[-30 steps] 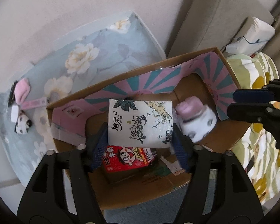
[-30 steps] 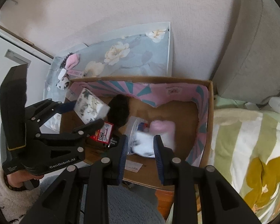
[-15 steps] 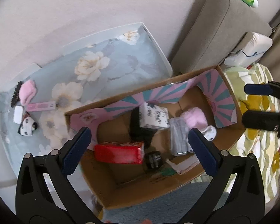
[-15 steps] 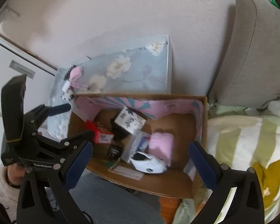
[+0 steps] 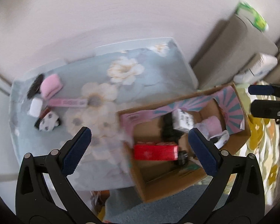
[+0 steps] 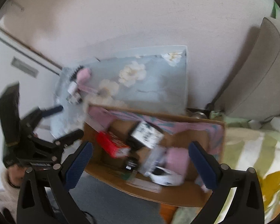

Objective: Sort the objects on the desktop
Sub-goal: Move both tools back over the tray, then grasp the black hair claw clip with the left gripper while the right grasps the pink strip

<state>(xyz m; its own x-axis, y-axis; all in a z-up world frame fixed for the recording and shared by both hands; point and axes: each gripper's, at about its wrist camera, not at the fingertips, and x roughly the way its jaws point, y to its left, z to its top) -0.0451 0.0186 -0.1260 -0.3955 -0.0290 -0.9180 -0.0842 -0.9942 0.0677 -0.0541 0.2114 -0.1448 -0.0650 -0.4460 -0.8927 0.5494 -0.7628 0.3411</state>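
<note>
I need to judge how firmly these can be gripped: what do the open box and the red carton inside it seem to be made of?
The open brown box looks like matte corrugated cardboard: tan walls, a folded flap, pink-and-teal printed paper lining its far side. The red rectangular carton seems to be printed paperboard with a slight sheen, going by its flat faces and sharp edges; blur leaves the finish uncertain.

Left wrist view: looked steeply down from above the floral-covered table [image 5: 140, 85], cardboard box [image 5: 177, 188] lower right. Right wrist view: looked down from over the box [image 6: 170, 196], table [image 6: 158, 85] beyond. Shared: box, table, wall.
</note>
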